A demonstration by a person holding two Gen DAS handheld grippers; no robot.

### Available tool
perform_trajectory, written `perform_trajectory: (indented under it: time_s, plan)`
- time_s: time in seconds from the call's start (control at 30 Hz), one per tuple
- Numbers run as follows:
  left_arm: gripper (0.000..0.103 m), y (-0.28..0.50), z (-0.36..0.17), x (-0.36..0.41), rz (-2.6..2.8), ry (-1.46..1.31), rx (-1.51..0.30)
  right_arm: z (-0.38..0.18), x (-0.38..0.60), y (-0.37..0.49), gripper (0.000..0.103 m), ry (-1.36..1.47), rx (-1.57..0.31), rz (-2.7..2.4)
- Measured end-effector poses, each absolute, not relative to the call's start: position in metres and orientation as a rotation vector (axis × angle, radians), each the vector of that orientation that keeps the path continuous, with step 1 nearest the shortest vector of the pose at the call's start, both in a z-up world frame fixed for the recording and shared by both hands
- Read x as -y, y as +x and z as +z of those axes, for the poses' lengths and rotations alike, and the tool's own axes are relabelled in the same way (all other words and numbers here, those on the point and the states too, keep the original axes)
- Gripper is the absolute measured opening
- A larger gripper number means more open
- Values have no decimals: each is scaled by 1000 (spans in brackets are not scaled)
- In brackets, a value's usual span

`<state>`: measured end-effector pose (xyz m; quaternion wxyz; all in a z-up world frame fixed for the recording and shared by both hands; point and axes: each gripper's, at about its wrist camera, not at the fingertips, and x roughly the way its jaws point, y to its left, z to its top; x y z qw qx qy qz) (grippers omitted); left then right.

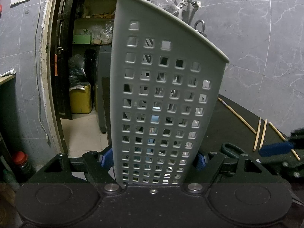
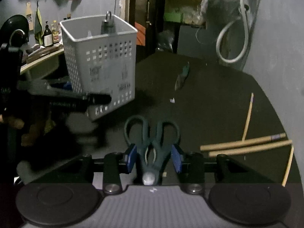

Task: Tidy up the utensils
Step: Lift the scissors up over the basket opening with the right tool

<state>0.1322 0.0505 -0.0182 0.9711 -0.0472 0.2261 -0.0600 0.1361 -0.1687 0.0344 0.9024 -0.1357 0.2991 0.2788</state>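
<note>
Lying between the blue pads of the right gripper (image 2: pixel 153 158) is a pair of dark green scissors (image 2: pixel 152 142), handle loops pointing away from the camera and the pivot end close to the gripper body; the pads stand just off the handles on either side, so the jaws are apart rather than pressing. The scissors rest on a dark tabletop (image 2: pixel 209 104), with several pale wooden chopsticks (image 2: pixel 245 145) scattered to their right. Further left, the left gripper (image 1: pixel 153 159) clamps both pads against the sides of a grey perforated plastic utensil basket (image 1: pixel 161 95), which stands tilted, with a utensil's metal-looped handle (image 2: pixel 108 23) rising from it. Dark printing on the basket's wall is too blurred to read. A grey hose (image 2: pixel 231 38) hangs on the wall behind.
</note>
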Motion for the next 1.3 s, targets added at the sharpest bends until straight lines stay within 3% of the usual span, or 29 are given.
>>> perform_trajectory:
  time_s: [0.6,0.67,0.7,0.9,1.3]
  plan:
    - [81,130,-19,-51,-124,-97,-457,18,141,194,48,-234,-729,598]
    - [81,130,-19,-51,-124,-97,-457,17,139,193,46,-233,-713,599]
    - [81,130,-19,-50,-123,-96,-457,16,139,192,35,-225,-707,593]
    - [81,130,-19,-50,-121,-93,-458,18,140,194,32,-197,-706,586]
    - [81,128,-18,-49,-116,-89,-459,53,167,168,33,-92,-433,606]
